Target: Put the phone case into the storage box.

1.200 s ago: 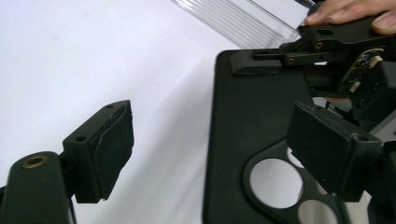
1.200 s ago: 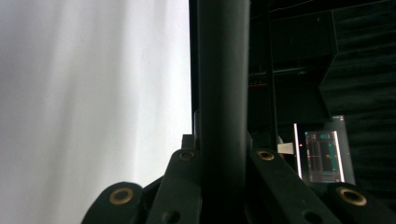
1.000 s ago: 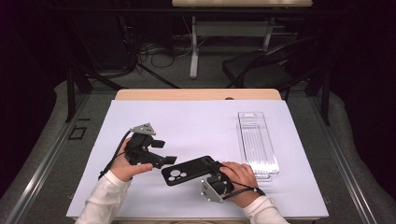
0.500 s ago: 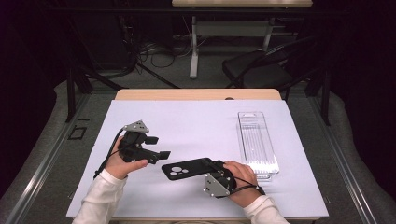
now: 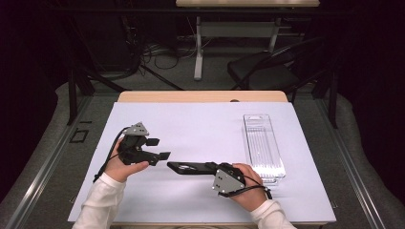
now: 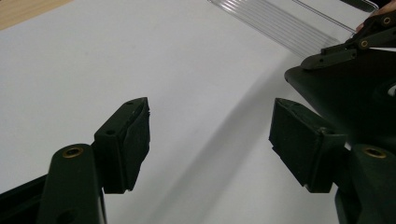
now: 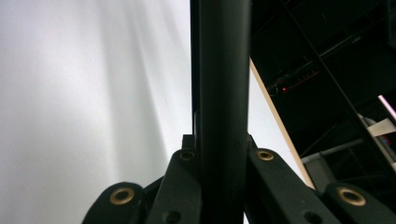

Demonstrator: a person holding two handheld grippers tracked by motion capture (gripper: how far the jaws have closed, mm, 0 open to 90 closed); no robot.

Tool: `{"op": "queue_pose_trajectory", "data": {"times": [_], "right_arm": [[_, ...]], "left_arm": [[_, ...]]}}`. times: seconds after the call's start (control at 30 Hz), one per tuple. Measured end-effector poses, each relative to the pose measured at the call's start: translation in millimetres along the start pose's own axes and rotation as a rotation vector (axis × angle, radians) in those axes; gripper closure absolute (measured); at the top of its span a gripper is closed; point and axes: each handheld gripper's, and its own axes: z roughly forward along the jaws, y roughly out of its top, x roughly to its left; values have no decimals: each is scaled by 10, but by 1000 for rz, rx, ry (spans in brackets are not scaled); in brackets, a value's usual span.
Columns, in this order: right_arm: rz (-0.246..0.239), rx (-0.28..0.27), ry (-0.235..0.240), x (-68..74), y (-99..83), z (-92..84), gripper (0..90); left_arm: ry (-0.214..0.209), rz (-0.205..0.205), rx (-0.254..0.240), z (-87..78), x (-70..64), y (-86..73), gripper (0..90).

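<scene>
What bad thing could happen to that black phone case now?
The right claw pinches the black case by one end only, so it sticks out over the table and might tip or slip out. The left claw, whose jaws have just been closing with nothing between them, sits close to the free end and could bump it. A swing to the right might knock the clear tray.

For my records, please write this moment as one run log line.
right tongs: shut on black phone case | left tongs: open, closing, nothing between | clear tray: untouched
</scene>
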Motion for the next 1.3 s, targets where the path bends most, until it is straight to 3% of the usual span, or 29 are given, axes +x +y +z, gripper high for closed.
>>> {"op": "queue_pose_trajectory", "data": {"times": [0.2,0.33,0.5,0.77,1.3], "right_arm": [[111,-47,25,-65,-31,-24,874],[195,-81,43,-96,-61,-33,874],[261,-105,63,-127,-97,-31,874],[323,-118,91,-146,-132,-24,874],[357,-130,131,-122,-148,16,873]], "left_arm": [[0,-17,-9,-7,17,-12,292],[-24,-23,-3,-6,14,-15,317],[-50,-21,5,15,-15,-14,352],[-102,-2,-25,25,-87,9,357],[-161,66,-37,61,-296,77,371]]}}
